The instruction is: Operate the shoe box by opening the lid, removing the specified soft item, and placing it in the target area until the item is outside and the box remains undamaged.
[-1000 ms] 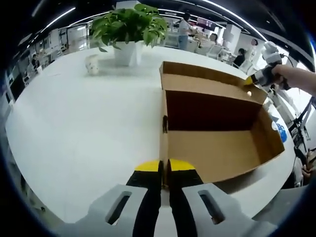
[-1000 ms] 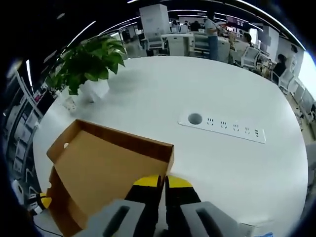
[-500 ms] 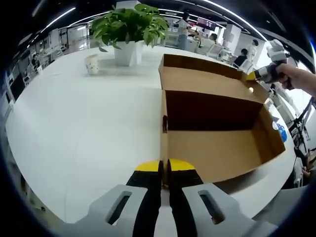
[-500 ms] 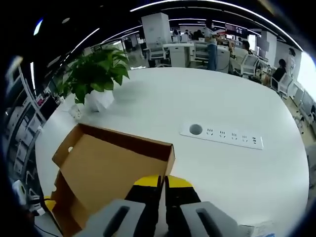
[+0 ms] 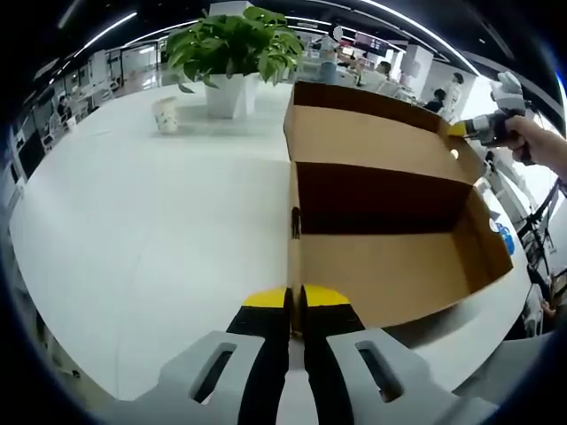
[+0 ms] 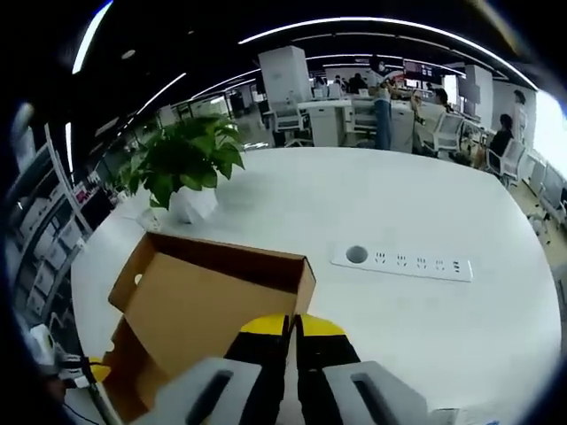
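- While my left gripper (image 5: 295, 297) is clenched on the near side wall of the shoe box (image 5: 390, 257), pinning it to the white table (image 5: 142, 221), my right gripper (image 6: 292, 326) is clamped on the free corner of the lid (image 6: 208, 297), which stands raised well off the box.
- As I judge it, the main risk is at the hinge: with the base held fast, pushing the lid further back could crease or tear the cardboard along the fold just beyond my left jaws.
- Since both grips are thin pinches on card edges, squeezing or twisting could also buckle the wall or the lid's corner flap.
- Seen from my left gripper, the box's long axis runs away from the jaws toward the right, its mouth facing up; the lid rises from the far long wall, with my right gripper (image 5: 483, 130) and my hand (image 5: 545, 146) at its far right corner.
- Inside, ahead and right of my left jaws, I see bare cardboard floor; I cannot tell where the soft item lies.
- Beyond the box sit a potted plant (image 5: 232, 49) and a paper cup (image 5: 165, 114); ahead of my right gripper lies a power strip (image 6: 403, 263).
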Motion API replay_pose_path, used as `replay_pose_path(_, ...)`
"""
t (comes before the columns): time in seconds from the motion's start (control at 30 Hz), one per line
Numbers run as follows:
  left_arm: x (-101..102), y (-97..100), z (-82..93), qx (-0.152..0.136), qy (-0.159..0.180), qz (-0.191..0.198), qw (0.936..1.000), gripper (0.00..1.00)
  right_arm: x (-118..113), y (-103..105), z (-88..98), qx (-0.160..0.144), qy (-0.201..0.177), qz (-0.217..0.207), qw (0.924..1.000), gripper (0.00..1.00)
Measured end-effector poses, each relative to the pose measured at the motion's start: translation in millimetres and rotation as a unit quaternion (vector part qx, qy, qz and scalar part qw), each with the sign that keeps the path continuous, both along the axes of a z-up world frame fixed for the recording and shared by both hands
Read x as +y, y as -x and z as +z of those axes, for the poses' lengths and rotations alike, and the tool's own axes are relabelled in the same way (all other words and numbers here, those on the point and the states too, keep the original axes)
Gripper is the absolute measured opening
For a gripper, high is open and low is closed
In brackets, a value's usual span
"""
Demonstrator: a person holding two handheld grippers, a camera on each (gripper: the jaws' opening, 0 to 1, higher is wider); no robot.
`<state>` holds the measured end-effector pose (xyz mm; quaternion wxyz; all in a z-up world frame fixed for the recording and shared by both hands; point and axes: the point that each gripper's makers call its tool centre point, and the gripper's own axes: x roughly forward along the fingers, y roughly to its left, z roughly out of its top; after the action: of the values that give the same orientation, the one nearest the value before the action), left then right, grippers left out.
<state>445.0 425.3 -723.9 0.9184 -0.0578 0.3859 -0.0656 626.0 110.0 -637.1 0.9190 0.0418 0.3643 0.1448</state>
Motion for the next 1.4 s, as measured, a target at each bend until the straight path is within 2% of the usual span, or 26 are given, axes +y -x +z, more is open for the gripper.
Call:
replay_pose_path(0.43, -6.4, 2.7, 2.8, -0.003, -0.001, -0.002, 1.0, 0.02, -1.0, 8.8, 18.9, -0.039, -0.014, 0.005, 0.9991, 0.0)
replay_pose_path(0.5, -7.0, 3.1, 3.2, -0.003, 0.0, -0.001, 1.0, 0.02, 1.0, 9.6, 23.7, -0.055, -0.01, 0.016, 0.9983, 0.0)
replay_pose_path(0.83, -9.2, 4.4, 3.6, -0.005, 0.008, 0.004, 0.9999, 0.03, 5.6, 21.4, 37.8, -0.085, -0.016, 0.027, 0.9958, 0.0)
replay_pose_path(1.2, -9.5, 5.2, 3.7, -0.006, 0.007, 0.0, 1.0, 0.03, 2.6, 38.7, 40.8, -0.101, -0.012, 0.029, 0.9944, 0.0)
replay_pose_path(1.4, -9.5, 5.2, 3.4, -0.006, 0.006, -0.004, 1.0, 0.03, -5.8, 38.3, 35.4, -0.1, -0.012, 0.025, 0.9946, 0.0)
